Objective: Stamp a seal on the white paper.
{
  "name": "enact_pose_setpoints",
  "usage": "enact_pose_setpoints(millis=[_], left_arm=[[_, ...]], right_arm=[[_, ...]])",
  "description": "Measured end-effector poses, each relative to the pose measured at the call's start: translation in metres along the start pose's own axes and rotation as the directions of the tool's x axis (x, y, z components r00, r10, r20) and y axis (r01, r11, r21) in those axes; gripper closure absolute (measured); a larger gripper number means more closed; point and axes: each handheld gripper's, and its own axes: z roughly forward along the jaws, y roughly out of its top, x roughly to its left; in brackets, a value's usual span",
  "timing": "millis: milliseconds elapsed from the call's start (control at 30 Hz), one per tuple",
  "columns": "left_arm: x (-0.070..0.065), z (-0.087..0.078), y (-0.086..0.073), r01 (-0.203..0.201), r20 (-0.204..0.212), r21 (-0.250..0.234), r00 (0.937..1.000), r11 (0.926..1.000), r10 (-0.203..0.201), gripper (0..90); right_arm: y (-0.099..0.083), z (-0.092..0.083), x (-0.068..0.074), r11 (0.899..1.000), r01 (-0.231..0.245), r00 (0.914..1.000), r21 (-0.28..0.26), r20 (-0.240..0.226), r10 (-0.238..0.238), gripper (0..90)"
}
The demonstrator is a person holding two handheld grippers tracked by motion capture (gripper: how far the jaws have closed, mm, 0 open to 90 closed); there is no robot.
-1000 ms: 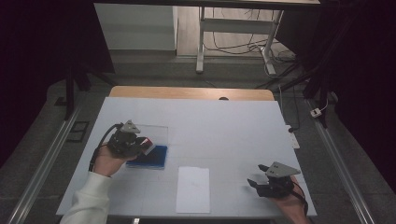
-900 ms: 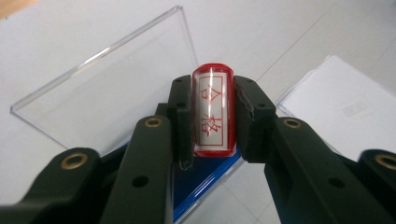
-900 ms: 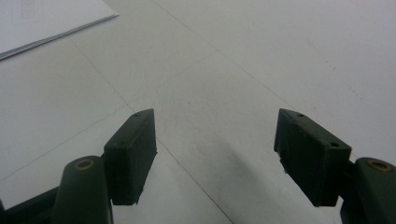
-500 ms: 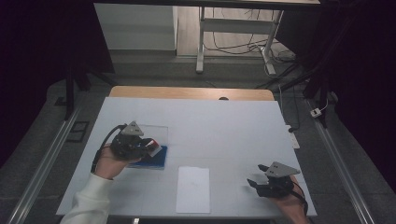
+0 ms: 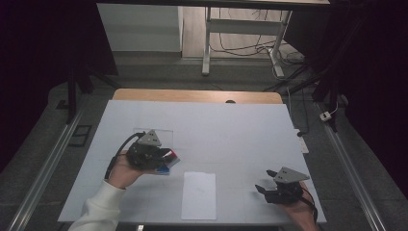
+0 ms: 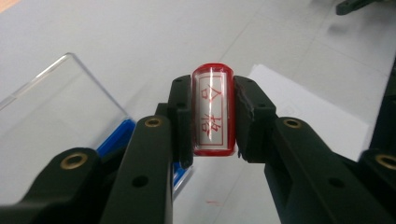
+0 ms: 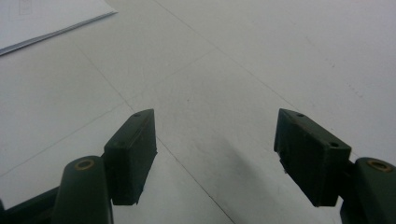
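Jaws of the left gripper (image 6: pixel 212 116) are being kept clenched on a red stamp (image 6: pixel 213 112), gripped between both pads. Just behind and left of them, a blue ink pad (image 6: pixel 116 137) with a clear lid (image 6: pixel 56 112) is being rested on the desk (image 5: pixel 231 130); white paper (image 6: pixel 299 102) is lying just beyond them. Right gripper (image 7: pixel 215 154) jaws are being held released over bare desk.

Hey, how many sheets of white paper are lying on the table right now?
1. The single sheet of white paper lies flat near the table's front edge, between the two hands, right of the blue ink pad. Nothing seems hidden beneath it.
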Motion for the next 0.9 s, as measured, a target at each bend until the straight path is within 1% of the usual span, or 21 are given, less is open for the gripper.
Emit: enact_pose_setpoints(millis=[133, 333, 367, 433, 667, 900], left_arm=[[-0.005, 0.005, 0.002, -0.017, 0.032, 0.003, 0.9993, 0.9998, 0.017, 69.9], [-0.013, 0.014, 0.006, -0.043, 0.057, 0.021, 0.9975, 0.9989, 0.041, 69.9], [-0.015, 0.015, 0.006, -0.045, 0.060, 0.022, 0.9972, 0.9987, 0.044, 69.9], [-0.018, 0.017, 0.007, -0.051, 0.064, 0.026, 0.9967, 0.9984, 0.049, 69.9], [-0.025, 0.024, 0.010, -0.074, 0.085, 0.038, 0.9939, 0.9965, 0.070, 69.9], [-0.031, 0.032, 0.012, -0.098, 0.108, 0.056, 0.9899, 0.9936, 0.091, 69.9]], right_arm=[[0.000, -0.001, 0.000, 1.000, 0.001, 1.0000, -0.006, -0.005, -0.001, 29.2], [0.000, 0.000, 0.000, 1.000, 0.000, 1.0000, -0.004, -0.006, 0.000, 29.2], [0.000, 0.000, 0.000, 1.000, 0.001, 1.0000, -0.002, 0.001, -0.001, 29.2], [0.000, 0.000, 0.000, 1.000, 0.000, 1.0000, -0.003, -0.006, 0.000, 29.2], [0.000, 0.001, 0.000, 1.000, 0.004, 1.0000, -0.001, -0.007, -0.004, 29.2], [-0.001, 0.002, 0.000, 1.000, 0.008, 0.9999, 0.003, -0.008, -0.008, 29.2]])
